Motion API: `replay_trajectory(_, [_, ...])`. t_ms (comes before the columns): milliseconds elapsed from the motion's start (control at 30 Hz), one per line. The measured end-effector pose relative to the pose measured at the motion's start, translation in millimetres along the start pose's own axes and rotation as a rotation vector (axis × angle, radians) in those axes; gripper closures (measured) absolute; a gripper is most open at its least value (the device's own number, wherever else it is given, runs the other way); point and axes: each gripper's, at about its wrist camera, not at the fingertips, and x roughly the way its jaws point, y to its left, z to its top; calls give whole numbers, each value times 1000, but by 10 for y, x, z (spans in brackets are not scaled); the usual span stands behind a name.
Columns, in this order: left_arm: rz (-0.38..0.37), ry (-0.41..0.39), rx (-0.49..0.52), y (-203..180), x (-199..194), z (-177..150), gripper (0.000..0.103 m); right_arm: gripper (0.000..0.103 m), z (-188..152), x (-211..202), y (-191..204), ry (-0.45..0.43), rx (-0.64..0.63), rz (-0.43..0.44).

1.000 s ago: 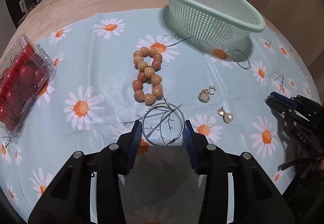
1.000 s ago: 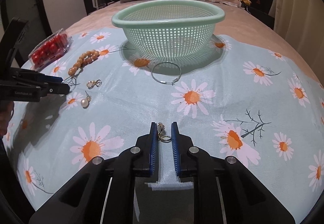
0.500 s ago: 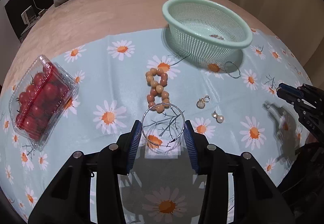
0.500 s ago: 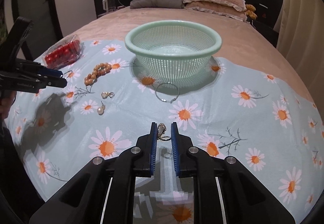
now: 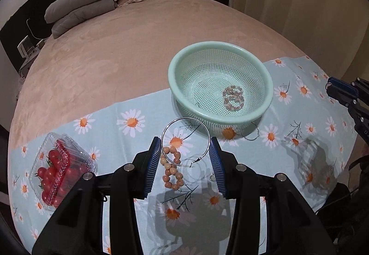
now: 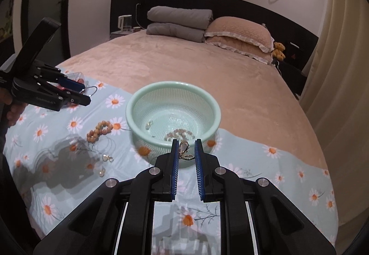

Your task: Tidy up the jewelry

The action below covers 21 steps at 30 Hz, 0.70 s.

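Both tongs have risen above the cloth, left tongs [image 5: 185, 151] gripping the hoop [image 5: 184, 142], right tongs [image 6: 186, 151] the earring [image 6: 184, 150].

Hardly any readable text. Right gripper [image 5: 332, 91], seen from left wrist cam, has pale lettering on its black body at the frame's right edge: only "D" and maybe "A" legible, rest cut off. Left gripper [image 6: 79, 96], seen from right wrist cam, has a pale printed line along its lower black finger, too small and blurred to read. No other labels, brands or nos. legible.
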Motion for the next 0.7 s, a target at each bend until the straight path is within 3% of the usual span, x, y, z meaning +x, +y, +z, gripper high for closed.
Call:
replay_trajectory(333, [-38, 34, 29, -24, 342, 439, 59, 90, 321, 316, -145, 1, -3, 27])
replay_trajectory(700, [-84, 80, 89, -101, 948, 714, 59, 90, 443, 1192, -83, 67, -14, 87])
